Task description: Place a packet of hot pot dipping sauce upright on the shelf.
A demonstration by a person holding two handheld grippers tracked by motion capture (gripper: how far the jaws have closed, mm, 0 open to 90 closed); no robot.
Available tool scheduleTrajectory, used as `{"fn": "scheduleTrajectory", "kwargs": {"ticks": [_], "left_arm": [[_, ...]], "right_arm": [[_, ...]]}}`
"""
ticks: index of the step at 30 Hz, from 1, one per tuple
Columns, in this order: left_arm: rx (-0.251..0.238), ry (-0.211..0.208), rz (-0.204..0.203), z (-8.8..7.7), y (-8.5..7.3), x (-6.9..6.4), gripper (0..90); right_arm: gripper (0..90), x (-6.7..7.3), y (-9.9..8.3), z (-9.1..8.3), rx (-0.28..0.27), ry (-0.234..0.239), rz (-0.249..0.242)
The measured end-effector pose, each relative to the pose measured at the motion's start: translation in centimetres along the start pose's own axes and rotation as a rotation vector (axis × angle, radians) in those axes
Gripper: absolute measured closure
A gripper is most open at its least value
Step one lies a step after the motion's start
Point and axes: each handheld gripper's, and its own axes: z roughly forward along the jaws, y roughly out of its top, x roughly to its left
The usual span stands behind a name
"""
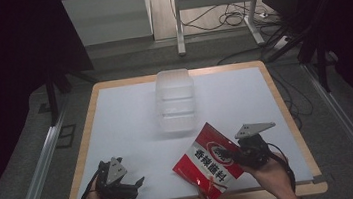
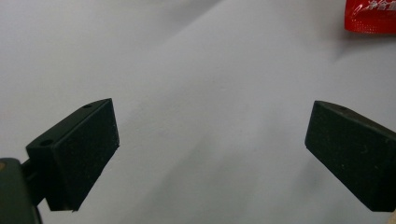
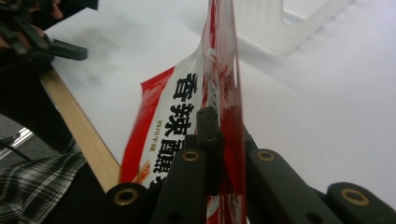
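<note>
The right gripper [image 1: 232, 156] sits at about five o'clock on the table, its jaws clamped tight on a red snack packet [image 1: 210, 162], which is held up off the surface at an angle. In the right gripper view the packet [image 3: 187, 116] stands edge-on between the jaws, so its lower part is hidden behind the black linkage and its top is cut off by the frame.

The left gripper [image 1: 133, 186], at about seven o'clock near the front edge, has its jaws spread wide with nothing between them; in the left gripper view a red corner of the packet [image 2: 371, 16] shows at one o'clock.

A clear plastic container [image 1: 176, 99] stands at twelve o'clock, pale and hard to make out against the white table top [image 1: 126, 120]. Beyond, the room is dim, with cables [image 1: 225, 18] lying on the floor.
</note>
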Motion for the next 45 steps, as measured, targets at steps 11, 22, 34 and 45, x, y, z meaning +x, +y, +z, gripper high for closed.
{"fn": "scheduleTrajectory", "kwargs": {"ticks": [11, 22, 34, 45], "left_arm": [[0.004, 0.001, 0.009, 0.0, 0.0, 0.0, 2.9], [0.006, 0.000, 0.010, 0.0, 0.0, 0.0, 2.9], [0.005, -0.001, 0.009, 0.0, 0.0, 0.0, 3.0], [0.006, -0.002, 0.010, 0.0, 0.0, -0.1, 3.0]], "right_arm": [[87.8, 1.0, 1.8, -2.0, -0.024, -0.014, -0.035], [87.9, 1.4, 3.8, -4.2, -0.050, -0.030, -0.061], [87.8, -0.5, 5.2, -5.8, -0.084, -0.104, -0.031], [87.8, -2.3, 6.4, -6.4, -0.101, -0.138, -0.024]]}}
